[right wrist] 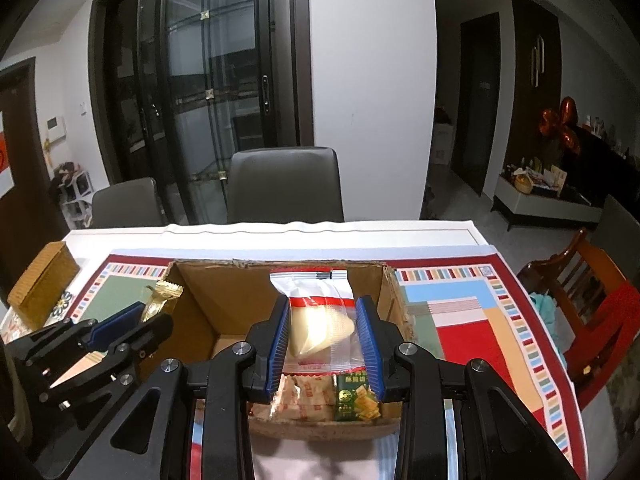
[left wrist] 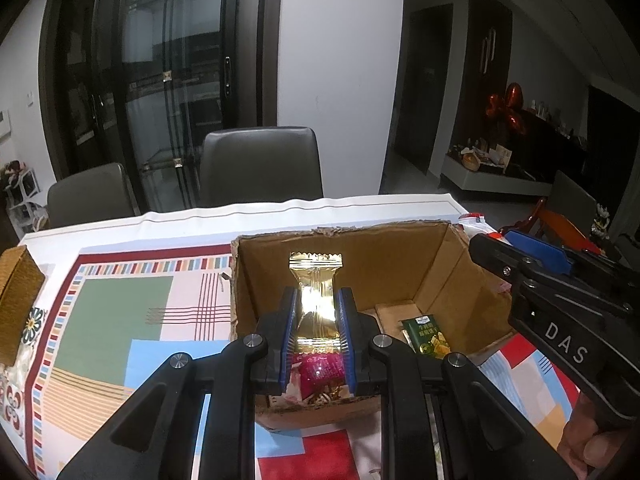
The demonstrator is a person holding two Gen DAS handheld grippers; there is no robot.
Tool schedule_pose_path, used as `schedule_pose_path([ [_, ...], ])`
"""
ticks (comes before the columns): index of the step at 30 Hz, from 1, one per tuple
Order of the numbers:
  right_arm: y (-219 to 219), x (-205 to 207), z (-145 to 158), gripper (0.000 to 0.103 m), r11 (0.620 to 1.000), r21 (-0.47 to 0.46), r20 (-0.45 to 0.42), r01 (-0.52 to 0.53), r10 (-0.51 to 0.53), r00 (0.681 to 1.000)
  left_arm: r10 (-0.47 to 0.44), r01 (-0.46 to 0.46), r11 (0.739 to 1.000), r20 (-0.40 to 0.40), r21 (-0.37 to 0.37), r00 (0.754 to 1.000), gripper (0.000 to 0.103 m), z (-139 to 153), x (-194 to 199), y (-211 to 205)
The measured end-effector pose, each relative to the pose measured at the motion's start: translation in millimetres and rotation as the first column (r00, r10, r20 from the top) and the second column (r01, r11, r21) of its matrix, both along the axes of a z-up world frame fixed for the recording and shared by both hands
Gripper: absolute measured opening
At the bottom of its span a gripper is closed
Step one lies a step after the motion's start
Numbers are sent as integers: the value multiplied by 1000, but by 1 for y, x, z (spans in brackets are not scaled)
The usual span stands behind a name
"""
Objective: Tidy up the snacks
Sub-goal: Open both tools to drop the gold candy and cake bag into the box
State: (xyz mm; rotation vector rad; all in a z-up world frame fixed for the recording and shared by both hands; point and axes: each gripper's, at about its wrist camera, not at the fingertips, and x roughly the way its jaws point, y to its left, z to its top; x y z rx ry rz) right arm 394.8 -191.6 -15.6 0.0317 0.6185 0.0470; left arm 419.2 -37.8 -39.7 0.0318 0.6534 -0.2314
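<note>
- Blue-padded left gripper [left wrist: 318, 312] is nearly closed, pinching my gold snack packet [left wrist: 316, 292] above the cardboard box [left wrist: 360, 264]; its long axis runs away from me.
- My right gripper [right wrist: 322, 320] clamps a clear pastry bag [right wrist: 320, 316] over the same box.
- Packets in the box are partly hidden behind my fingers.

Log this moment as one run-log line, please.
left gripper: shut on gold snack | right gripper: shut on clear-wrapped snack | both over cardboard box | step: not yet released
</note>
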Motion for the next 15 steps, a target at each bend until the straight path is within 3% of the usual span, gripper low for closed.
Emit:
schedule_pose_path([
  [10, 1, 14, -11, 35, 1000, -11, -42, -9, 8, 999, -17, 17, 1000, -28, 7, 999, 21, -5, 11, -2],
  [12, 3, 14, -11, 35, 1000, -12, -42, -15, 15, 999, -14, 14, 1000, -31, 3, 999, 25, -5, 10, -1],
  [15, 6, 14, -10, 36, 999, -34, -30, -25, 24, 999, -8, 8, 1000, -26, 1, 1000, 39, -5, 8, 0],
])
